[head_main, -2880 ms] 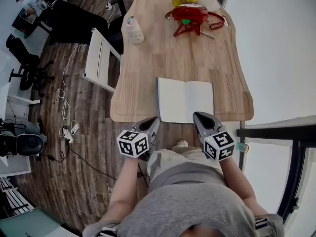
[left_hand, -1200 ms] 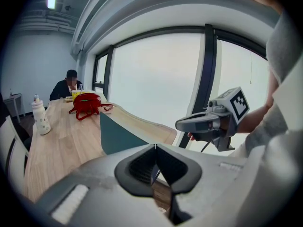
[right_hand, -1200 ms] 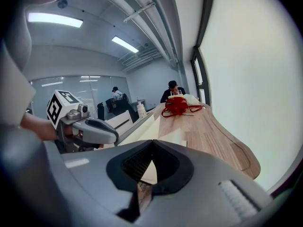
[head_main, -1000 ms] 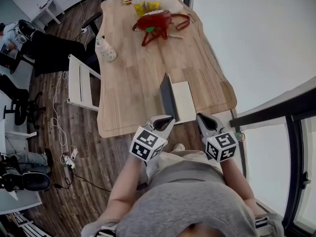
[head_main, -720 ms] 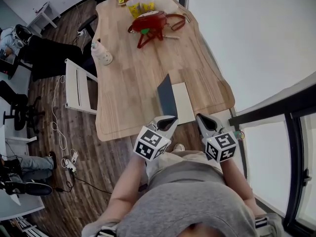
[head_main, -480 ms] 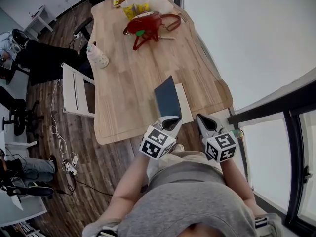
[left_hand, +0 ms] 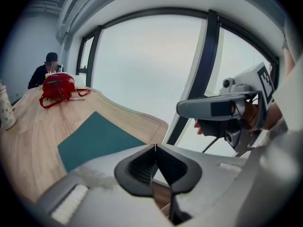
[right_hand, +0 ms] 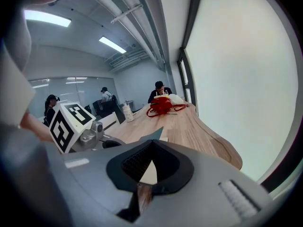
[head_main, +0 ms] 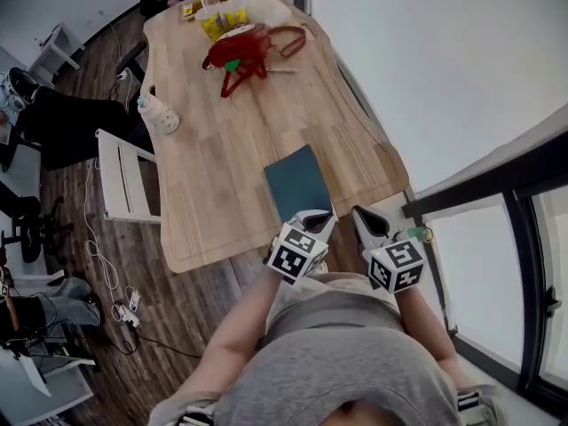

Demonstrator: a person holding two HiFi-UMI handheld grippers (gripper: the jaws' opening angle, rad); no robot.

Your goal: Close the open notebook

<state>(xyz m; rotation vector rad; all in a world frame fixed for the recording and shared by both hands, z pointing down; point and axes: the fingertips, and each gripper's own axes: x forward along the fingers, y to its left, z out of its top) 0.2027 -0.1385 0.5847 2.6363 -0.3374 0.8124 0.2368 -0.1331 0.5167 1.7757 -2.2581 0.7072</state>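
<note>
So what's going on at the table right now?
A person is closing a notebook on the wooden table, with tongs in each hand. Its teal cover lies flat on top, so it looks shut or nearly so. The left tongs sit at its near edge, shut and empty; the right tongs wait beside them, also shut.

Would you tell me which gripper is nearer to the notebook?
Left. The left gripper is at the near edge of the notebook; the right gripper sits farther off, to its right.
</note>
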